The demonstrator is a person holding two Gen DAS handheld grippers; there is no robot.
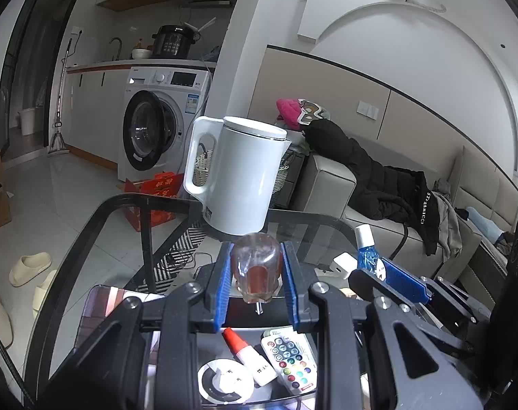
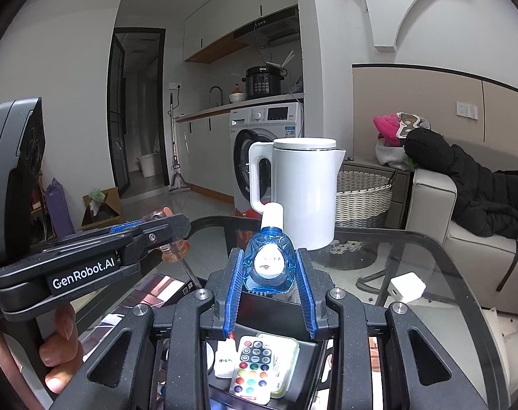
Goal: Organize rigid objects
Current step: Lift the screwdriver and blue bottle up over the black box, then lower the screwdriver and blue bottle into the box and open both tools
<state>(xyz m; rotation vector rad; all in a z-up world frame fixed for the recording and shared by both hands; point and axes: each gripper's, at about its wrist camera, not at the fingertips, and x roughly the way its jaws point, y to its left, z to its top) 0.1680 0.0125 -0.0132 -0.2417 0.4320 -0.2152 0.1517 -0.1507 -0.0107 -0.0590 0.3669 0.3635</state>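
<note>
My left gripper point(image 1: 257, 256) is shut on the amber handle of a screwdriver point(image 1: 257, 270), whose metal shaft points back toward the camera. My right gripper point(image 2: 270, 256) is shut on a small blue bottle point(image 2: 271, 266) with a white cap, held upright. Both hang over a glass table point(image 2: 412, 249). In the right wrist view the left gripper point(image 2: 163, 229) sits at the left with the screwdriver point(image 2: 175, 251) in it, a hand below. In the left wrist view the right gripper point(image 1: 375, 259) holds the blue bottle point(image 1: 368, 253) at the right.
A white kettle point(image 1: 242, 174) stands on the table just beyond both grippers. Below them lie a white remote point(image 2: 254, 369) with coloured buttons, a red-capped glue bottle point(image 1: 248, 358) and a round disc point(image 1: 221, 382). A white charger point(image 2: 407, 287) rests at the right, with a sofa point(image 2: 440, 212) behind.
</note>
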